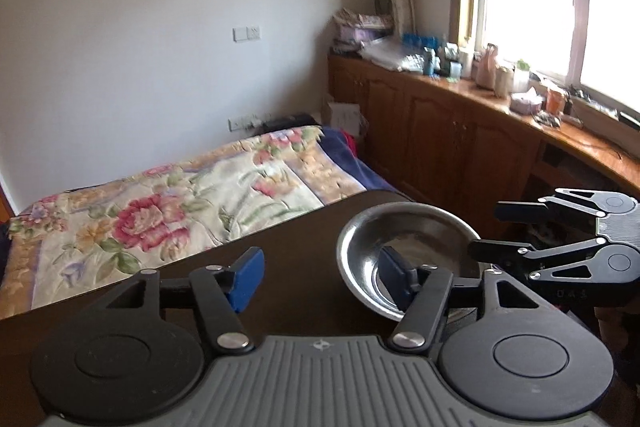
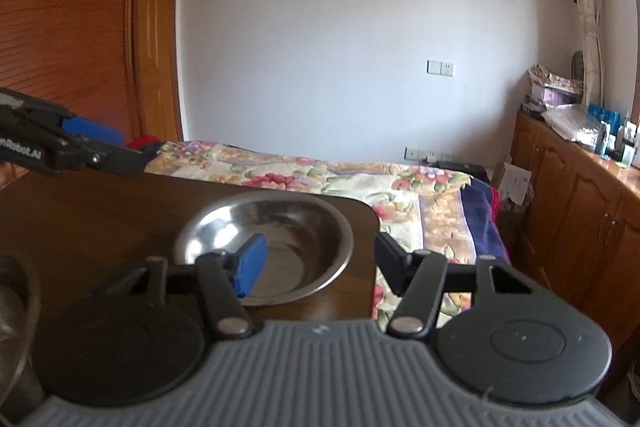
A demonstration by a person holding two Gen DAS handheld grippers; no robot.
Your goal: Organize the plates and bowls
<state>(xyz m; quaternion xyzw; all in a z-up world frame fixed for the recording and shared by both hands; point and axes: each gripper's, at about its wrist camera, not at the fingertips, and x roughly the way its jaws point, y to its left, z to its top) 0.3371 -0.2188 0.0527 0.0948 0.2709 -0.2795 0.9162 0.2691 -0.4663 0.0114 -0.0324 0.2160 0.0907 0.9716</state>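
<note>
Left wrist view: the left gripper [image 1: 320, 277] is seen with its fingers [image 1: 248, 277] spread wide, nothing between them. A steel bowl [image 1: 404, 247] is set on the dark counter [image 1: 288, 247] near its far right corner. The right-hand finger is seen in front of the bowl's inside; contact cannot be told. The right gripper [image 1: 486, 231] is seen at the right edge, just beside the bowl's right rim, its two fingers apart with nothing pinched. A bed [image 1: 168, 211] with a floral cover is seen past the counter's far edge, and a wooden cabinet [image 1: 440, 131] with clutter on top is lined under the window on the right.

Right wrist view: the right gripper [image 2: 320, 267] is shown with fingers [image 2: 250, 265] parted. The bowl [image 2: 296, 227] is seen at the counter's [image 2: 100, 219] far right corner. The blue left-hand finger is seen over the bowl's near rim, the other finger is outside its right rim; no firm grip is visible. The left gripper [image 2: 100, 147] is seen at the far left, above the counter, well apart from the bowl. Part of another metal vessel [image 2: 16, 311] is cut off at the near left edge.
</note>
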